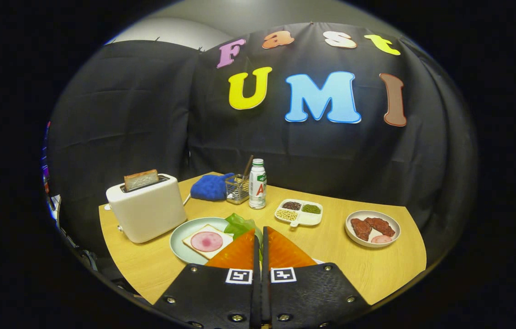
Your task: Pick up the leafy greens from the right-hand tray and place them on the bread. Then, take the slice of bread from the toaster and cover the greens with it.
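Your gripper (258, 237) has its fingers nearly closed on the leafy greens (239, 224), held above the plate (180, 240) just right of the ham-topped bread (206, 241); judged mid-carry, you next shift left and release, the toaster (147, 208) slice (141, 179) standing by.

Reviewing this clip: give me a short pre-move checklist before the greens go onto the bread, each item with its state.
1. Gripper shut on the green leafy lettuce: ok, leaf sticks out past the fingertips.
2. White bread slice with round pink ham on the pale blue plate, uncovered: ok.
3. Toasted bread slice upright in the white toaster: ok.
4. Greens over the bread: not ok, beside it.
5. Grip firmness: cannot tell.
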